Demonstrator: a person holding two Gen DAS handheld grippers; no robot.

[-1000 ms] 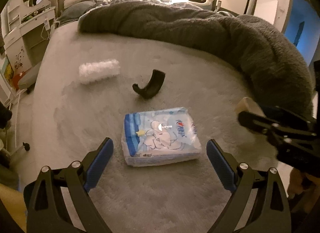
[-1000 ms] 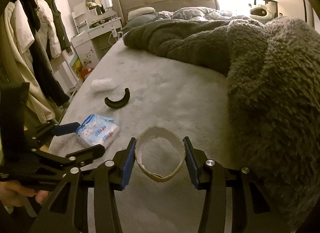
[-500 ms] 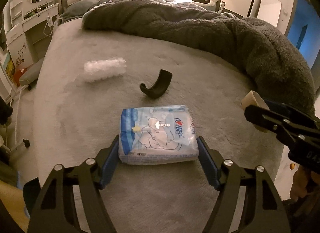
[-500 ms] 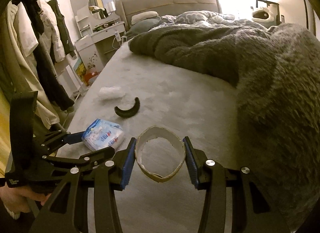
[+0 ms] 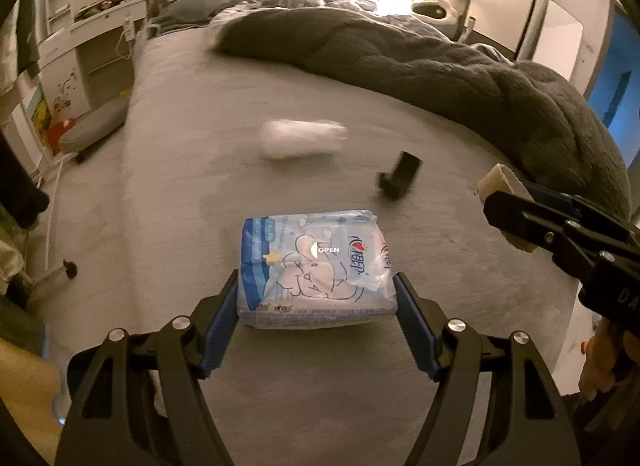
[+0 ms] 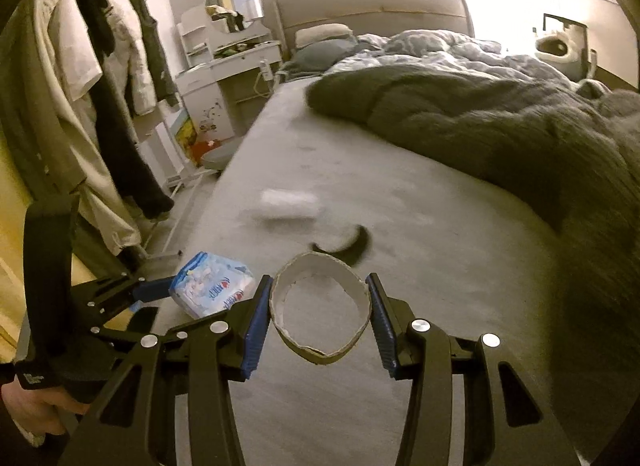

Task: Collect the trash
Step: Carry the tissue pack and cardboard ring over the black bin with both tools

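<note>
Holding a soft pack of wet wipes (image 5: 314,272) between blue pads (image 5: 219,336): left gripper (image 5: 316,330), closed on the pack's two short sides, near the foot of the grey bed (image 5: 192,153). Pack pale blue and white, plastic film, cartoon line drawing on top, a white flap marked OPEN, a red-and-blue logo beside it; near edge slightly squashed, far end free. Seen also from the right wrist view (image 6: 212,290), at the bed's left edge. Clamped on a short cardboard tube ring (image 6: 320,314): right gripper (image 6: 318,318), pads pressing the ring into an oval, inside white, rim brown, hollow end facing the camera. From the left wrist view, only a cut corner of that ring (image 5: 500,183) showing past the black frame of the right gripper (image 5: 516,209). Lying farther up the bed, well apart from both claws: a white crumpled item (image 5: 302,137), blurred, kind not certain; a dark curved piece (image 5: 400,179), also blurred, partly hidden behind the ring in the right wrist view (image 6: 348,246). Dark fleece blanket (image 5: 420,65) heaped across the far side. Hand on the left gripper's handle cut off at the frame edge.
</note>
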